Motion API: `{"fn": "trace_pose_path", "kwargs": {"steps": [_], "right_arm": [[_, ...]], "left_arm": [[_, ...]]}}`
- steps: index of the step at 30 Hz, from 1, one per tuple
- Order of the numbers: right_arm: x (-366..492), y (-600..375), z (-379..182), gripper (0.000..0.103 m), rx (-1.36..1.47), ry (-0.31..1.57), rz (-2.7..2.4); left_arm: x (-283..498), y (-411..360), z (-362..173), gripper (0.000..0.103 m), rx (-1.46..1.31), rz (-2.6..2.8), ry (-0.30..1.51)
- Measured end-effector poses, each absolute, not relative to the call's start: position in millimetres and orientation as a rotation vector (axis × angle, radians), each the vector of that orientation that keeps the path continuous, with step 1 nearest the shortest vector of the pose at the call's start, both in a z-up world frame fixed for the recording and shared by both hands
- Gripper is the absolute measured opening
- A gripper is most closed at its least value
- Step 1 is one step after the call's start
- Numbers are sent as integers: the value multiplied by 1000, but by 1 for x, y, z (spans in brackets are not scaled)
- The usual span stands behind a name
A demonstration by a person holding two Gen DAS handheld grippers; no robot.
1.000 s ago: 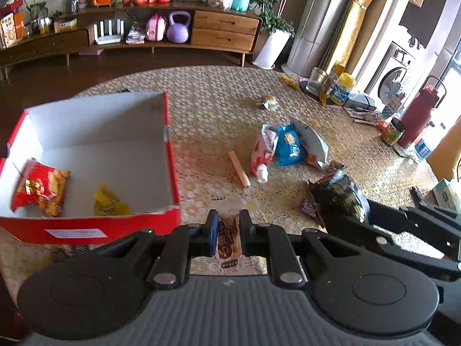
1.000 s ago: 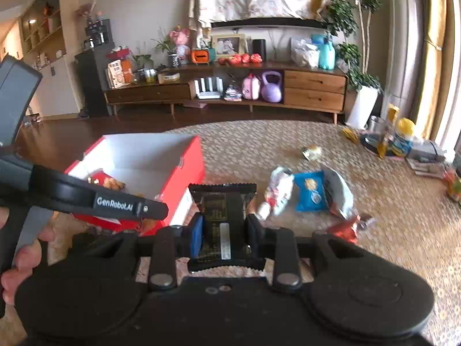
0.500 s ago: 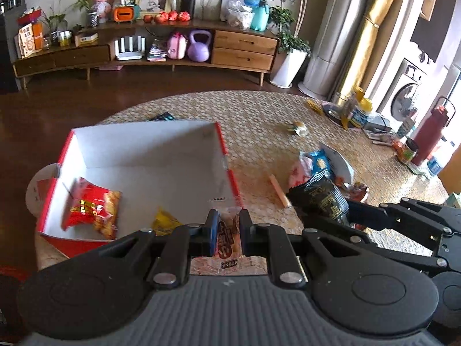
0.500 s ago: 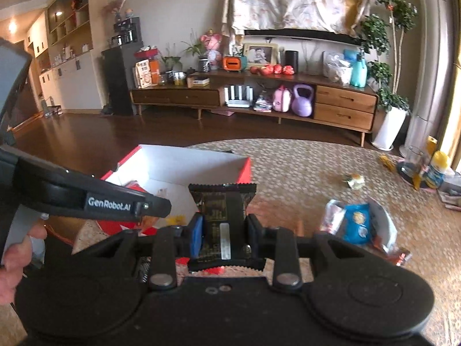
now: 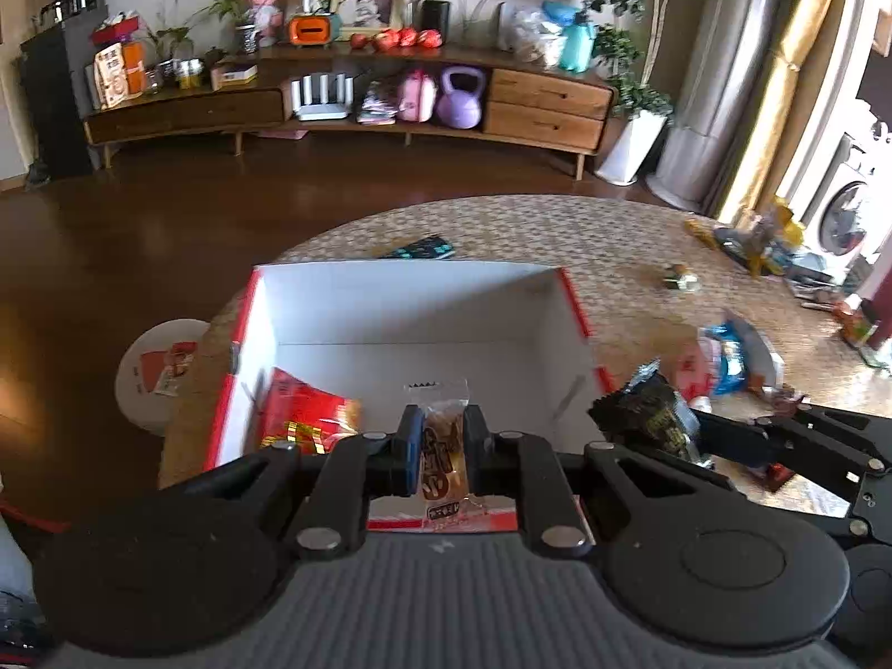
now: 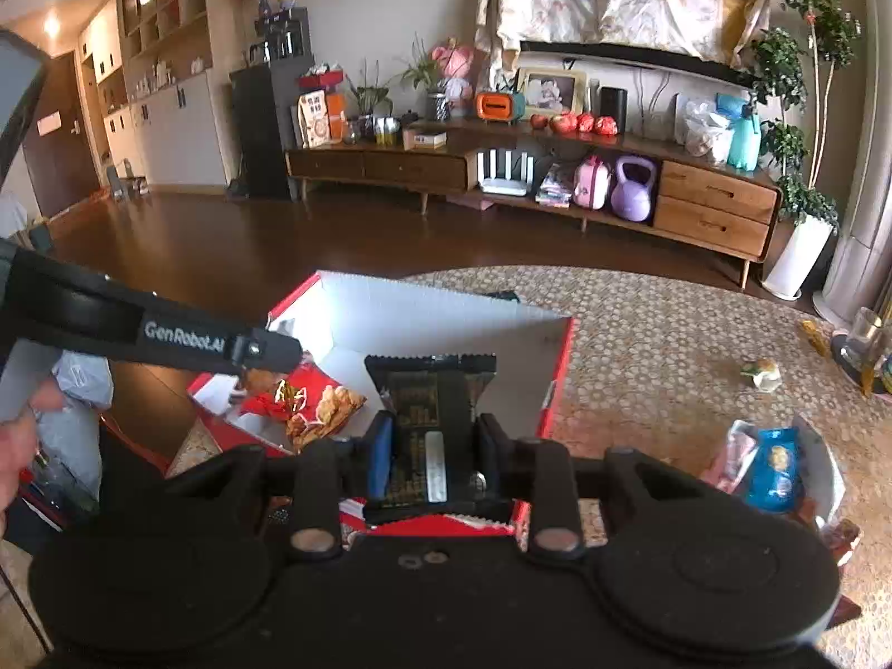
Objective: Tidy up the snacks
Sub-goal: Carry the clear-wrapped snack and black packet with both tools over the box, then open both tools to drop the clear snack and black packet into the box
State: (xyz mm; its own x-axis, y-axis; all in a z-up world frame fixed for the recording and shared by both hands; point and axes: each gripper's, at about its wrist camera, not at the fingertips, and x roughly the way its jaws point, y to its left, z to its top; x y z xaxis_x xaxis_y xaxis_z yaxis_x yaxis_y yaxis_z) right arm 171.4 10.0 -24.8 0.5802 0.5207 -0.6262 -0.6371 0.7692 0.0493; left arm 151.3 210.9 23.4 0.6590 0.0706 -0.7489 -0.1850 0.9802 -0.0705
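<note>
My left gripper [image 5: 441, 437] is shut on a clear-wrapped brown pastry packet [image 5: 443, 457] and holds it over the near edge of the red box with white inside [image 5: 390, 312]. My right gripper [image 6: 432, 449] is shut on a black snack packet [image 6: 429, 418], which also shows in the left wrist view [image 5: 649, 418], just right of the box's near corner. The box [image 6: 446, 312] holds a red snack bag [image 5: 304, 418], seen in the right wrist view too [image 6: 312, 404]. More loose snacks, including a blue packet [image 5: 727, 357], lie on the table to the right [image 6: 777, 468].
The round table has a patterned cloth [image 5: 557, 234]. A dark remote-like item [image 5: 421, 250] lies behind the box. A small wrapped item [image 5: 681, 280] and clutter with a glass [image 6: 867, 334] sit at the far right. A white stool [image 5: 161, 368] stands left of the table.
Both grippers have moved left and forward with their packets; the box now lies directly in front of the left gripper, and the loose snacks have shifted to the right of both views.
</note>
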Motion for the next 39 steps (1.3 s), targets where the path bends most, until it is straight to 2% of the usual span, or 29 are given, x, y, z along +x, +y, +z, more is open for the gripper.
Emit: {"fn": "trace_pose_path", "kwargs": {"steps": [12, 28, 39], "right_arm": [[209, 46, -59, 31, -226, 760, 655], [238, 70, -98, 31, -282, 853, 623], [241, 68, -104, 32, -279, 879, 605]], "left_arm": [[196, 244, -15, 15, -143, 175, 915], [247, 239, -70, 15, -103, 186, 1025], [249, 233, -86, 16, -104, 175, 1073]]}}
